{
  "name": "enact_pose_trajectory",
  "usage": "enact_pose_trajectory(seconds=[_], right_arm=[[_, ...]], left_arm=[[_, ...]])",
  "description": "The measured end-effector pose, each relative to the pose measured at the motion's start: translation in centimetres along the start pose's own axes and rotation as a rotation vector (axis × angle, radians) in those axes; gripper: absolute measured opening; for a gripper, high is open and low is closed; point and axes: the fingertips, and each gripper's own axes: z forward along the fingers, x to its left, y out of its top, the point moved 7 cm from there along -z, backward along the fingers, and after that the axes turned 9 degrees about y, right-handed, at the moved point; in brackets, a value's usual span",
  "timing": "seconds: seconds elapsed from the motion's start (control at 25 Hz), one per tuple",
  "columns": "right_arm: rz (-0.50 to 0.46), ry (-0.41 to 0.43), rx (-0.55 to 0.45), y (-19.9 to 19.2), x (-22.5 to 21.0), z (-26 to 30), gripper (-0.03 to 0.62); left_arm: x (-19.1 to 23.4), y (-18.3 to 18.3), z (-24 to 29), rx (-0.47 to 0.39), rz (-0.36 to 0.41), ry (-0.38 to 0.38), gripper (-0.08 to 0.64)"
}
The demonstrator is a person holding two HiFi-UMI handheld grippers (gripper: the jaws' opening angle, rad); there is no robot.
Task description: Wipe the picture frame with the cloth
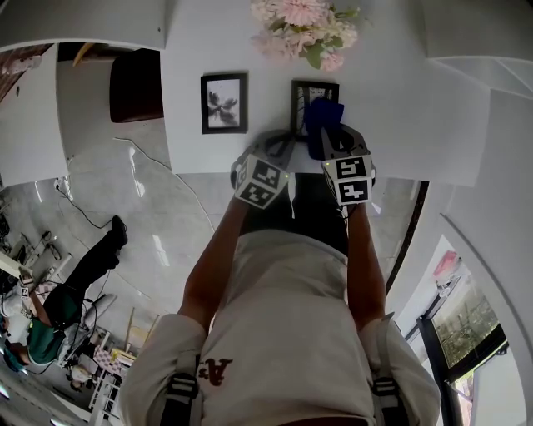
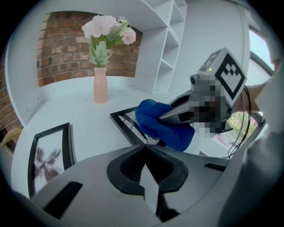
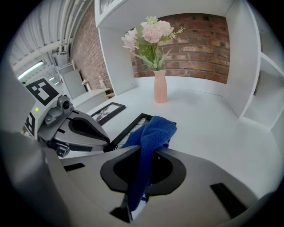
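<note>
A black picture frame (image 1: pixel 313 88) (image 2: pixel 126 121) (image 3: pixel 133 126) lies on the white table (image 1: pixel 400 100), in front of me. A blue cloth (image 1: pixel 323 121) (image 2: pixel 162 123) (image 3: pixel 153 132) is bunched on the frame's glass and hides much of it. My right gripper (image 1: pixel 326 135) (image 3: pixel 153 149) (image 2: pixel 162 117) is shut on the cloth, which trails back between its jaws. My left gripper (image 1: pixel 287 143) (image 2: pixel 143 148) (image 3: pixel 108 144) has its jaws shut, with the tips against the frame's near left corner. Nothing shows between them.
A second black frame (image 1: pixel 223 103) (image 2: pixel 49 155) (image 3: pixel 106 111) with a flower print lies to the left. A pink vase (image 2: pixel 100 87) (image 3: pixel 160 87) of pale flowers (image 1: pixel 304 25) stands behind the frames. White shelf walls and a brick backing enclose the table.
</note>
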Motion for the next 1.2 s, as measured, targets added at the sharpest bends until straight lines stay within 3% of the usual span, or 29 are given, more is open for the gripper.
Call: enact_pose_trajectory(seconds=[0.52, 0.8, 0.96, 1.2], right_arm=[[-0.007, -0.108, 0.036, -0.4, -2.2, -3.0, 0.028], [0.023, -0.173, 0.005, 0.0, -3.8, -5.4, 0.028], [0.044, -0.164, -0.053, 1.3, -3.8, -6.5, 0.028], [-0.01, -0.115, -0.114, 4.6, -2.1, -6.8, 0.028]], left_arm=[[0.0, 0.1, 0.0, -0.001, 0.012, -0.002, 0.002], [0.0, 0.0, 0.1, 0.0, 0.014, -0.002, 0.002], [0.0, 0.0, 0.2, 0.001, 0.011, -0.003, 0.002], [0.0, 0.0, 0.2, 0.005, 0.007, -0.002, 0.001]])
